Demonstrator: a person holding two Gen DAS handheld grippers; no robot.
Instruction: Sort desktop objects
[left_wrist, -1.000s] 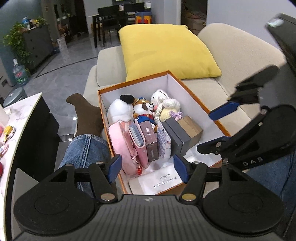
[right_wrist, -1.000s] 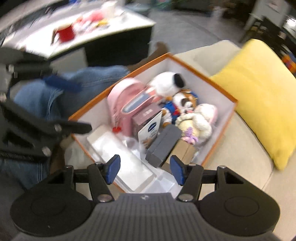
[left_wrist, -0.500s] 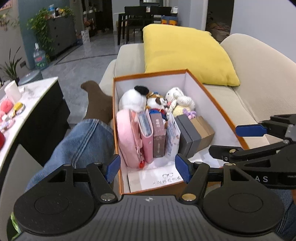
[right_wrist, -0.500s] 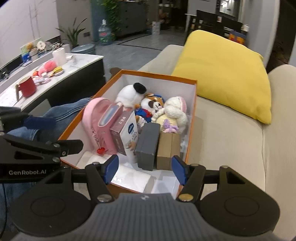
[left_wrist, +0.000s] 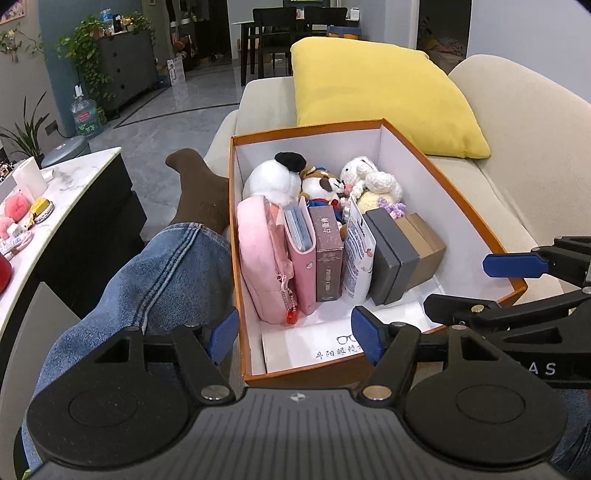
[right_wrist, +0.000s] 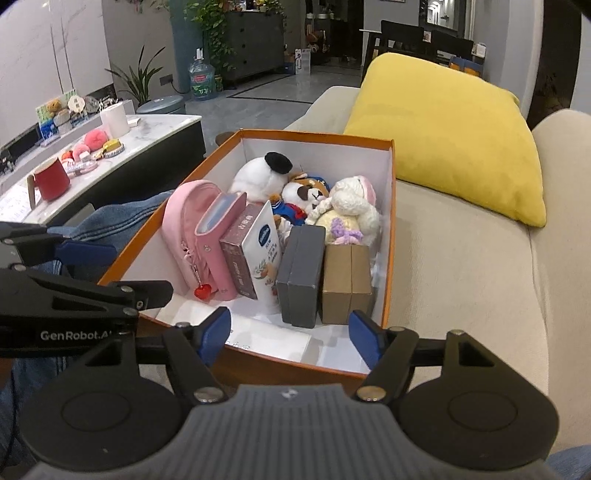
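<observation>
There is one orange box (left_wrist: 369, 123) on the sofa, and inside it I count three plush toys: one white (left_wrist: 271, 181), one dog (left_wrist: 321, 184) and one rabbit (left_wrist: 373, 181). In front of them stand six things in a row: one pink pouch (left_wrist: 258, 254), one pink binder (left_wrist: 301, 258), one maroon carton (left_wrist: 328, 254), one white pack (left_wrist: 357, 258), one grey box (left_wrist: 391, 258), one brown box (left_wrist: 424, 247). One white sheet (left_wrist: 306, 347) lies on the bottom, and one yellow cushion (left_wrist: 380, 99) is behind the box.

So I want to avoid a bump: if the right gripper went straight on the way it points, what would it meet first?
Probably the dark grey box standing in the orange box, or the brown carton beside it. The right gripper is opening with nothing between its jaws. Depth is unclear.
</observation>
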